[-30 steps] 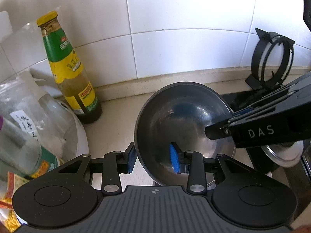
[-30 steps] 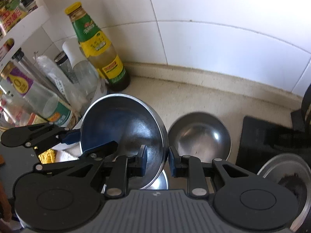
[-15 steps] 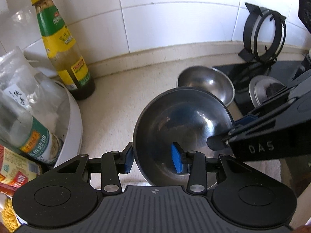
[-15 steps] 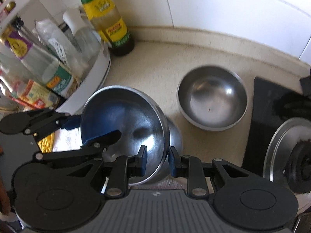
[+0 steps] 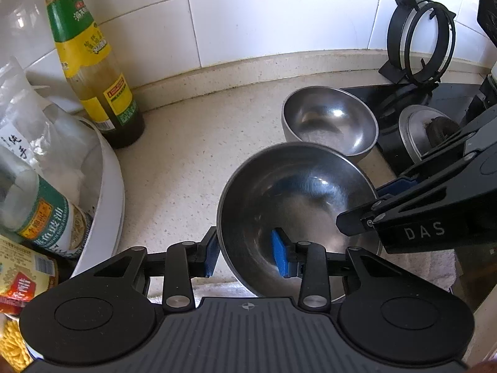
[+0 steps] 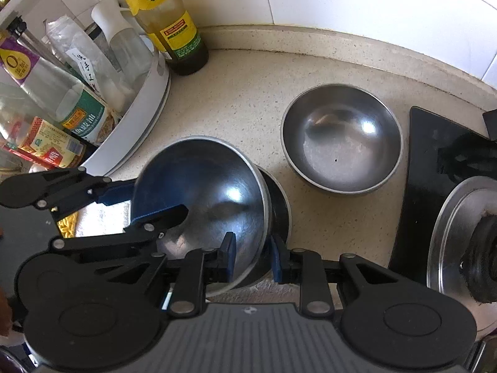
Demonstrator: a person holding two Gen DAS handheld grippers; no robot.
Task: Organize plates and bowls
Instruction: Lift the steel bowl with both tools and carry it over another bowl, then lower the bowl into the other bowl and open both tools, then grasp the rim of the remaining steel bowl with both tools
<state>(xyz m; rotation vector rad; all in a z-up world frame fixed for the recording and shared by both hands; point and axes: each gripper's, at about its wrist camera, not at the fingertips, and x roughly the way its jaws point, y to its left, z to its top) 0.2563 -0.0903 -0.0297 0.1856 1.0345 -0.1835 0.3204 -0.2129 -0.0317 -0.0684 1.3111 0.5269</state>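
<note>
- Your left gripper (image 5: 245, 256) grasps the steel bowl's (image 5: 298, 199) near rim.
- Your right gripper (image 6: 253, 259) clamps its opposite rim.
- A second steel bowl (image 6: 341, 138) sits apart.

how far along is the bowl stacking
Done: nothing looks finished. In hand: left gripper and right gripper both clamp the rim of the held bowl, tilted over another bowl beneath. Left: seating it, and the lone bowl sits apart on the counter.

Both the left gripper (image 5: 245, 256) and the right gripper (image 6: 252, 258) are matte black, with ribbed grey housings, round side discs, silver pivot screws and blue finger pads (image 5: 279, 256). One carries white "DAS" lettering.
</note>
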